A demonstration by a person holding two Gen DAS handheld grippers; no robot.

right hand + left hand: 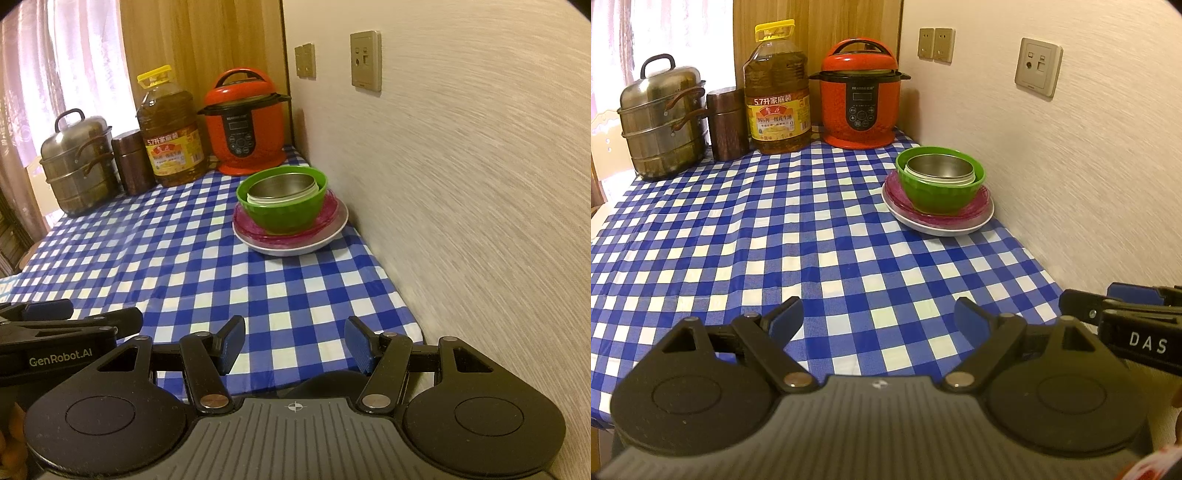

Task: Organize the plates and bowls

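Note:
A stack stands against the right wall: a white plate [945, 229] at the bottom, a pink plate [960, 218] on it, a green bowl [940, 194] on that, and a steel bowl [940, 168] nested inside. The stack also shows in the right wrist view: white plate [291, 248], pink plate [247, 225], green bowl [284, 216], steel bowl [282, 188]. My left gripper [879, 319] is open and empty, low over the checked cloth near the front. My right gripper [293, 345] is open and empty near the table's front edge, well short of the stack.
A blue-and-white checked cloth [757, 240] covers the table. At the back stand a steel steamer pot [663, 118], a brown canister [727, 123], a large oil bottle [777, 92] and a red pressure cooker [860, 94]. The wall [1071, 166] runs along the right side.

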